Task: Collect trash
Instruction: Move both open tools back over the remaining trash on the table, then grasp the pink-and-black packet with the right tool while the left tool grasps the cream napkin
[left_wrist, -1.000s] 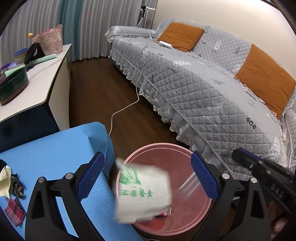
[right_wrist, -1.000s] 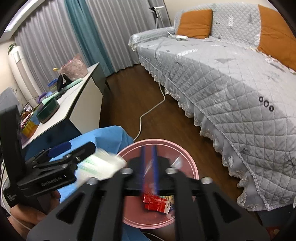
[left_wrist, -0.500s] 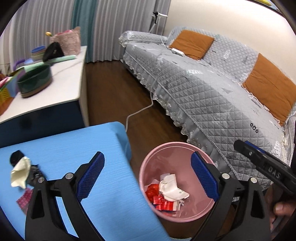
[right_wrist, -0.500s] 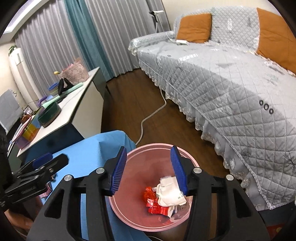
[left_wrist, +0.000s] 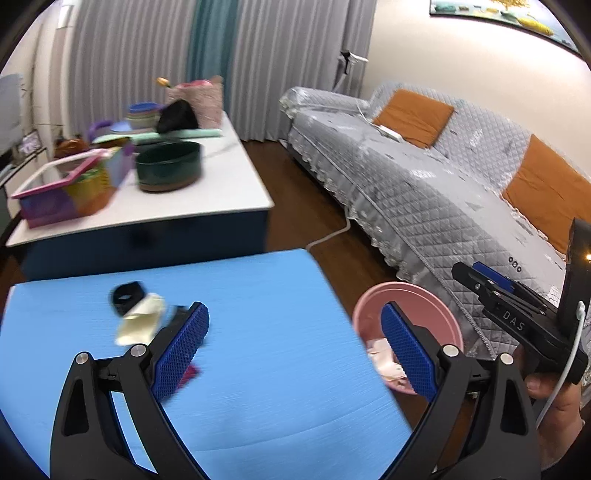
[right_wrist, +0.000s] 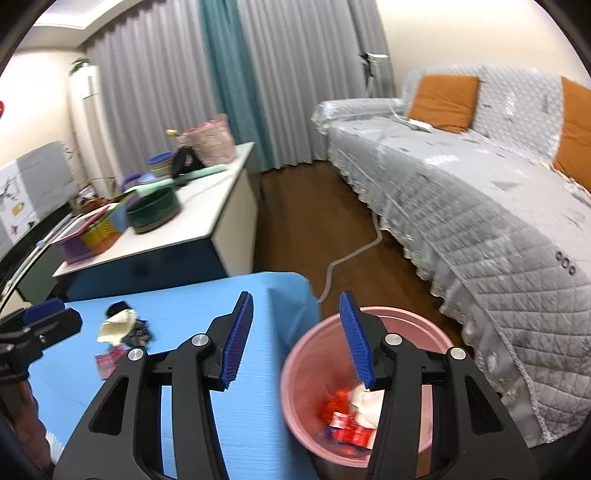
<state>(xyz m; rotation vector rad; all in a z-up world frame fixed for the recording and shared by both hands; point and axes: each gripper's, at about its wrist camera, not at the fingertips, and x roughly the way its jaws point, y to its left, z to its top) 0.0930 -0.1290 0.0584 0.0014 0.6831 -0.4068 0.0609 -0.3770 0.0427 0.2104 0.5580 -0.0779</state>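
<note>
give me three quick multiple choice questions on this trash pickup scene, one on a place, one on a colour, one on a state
1. Where is the leftover trash pile?
A. on the blue table
B. on the sofa
C. on the floor

2. What colour is the bin?
A. green
B. pink
C. white

3. How is the left gripper?
A. shut on a wrapper
B. open and empty
C. shut on the bin rim

Answers: 1 A, the scraps lie on the blue top. 2 B, its rim and wall are pink. 3 B, its blue pads stand wide apart with nothing between them.
</note>
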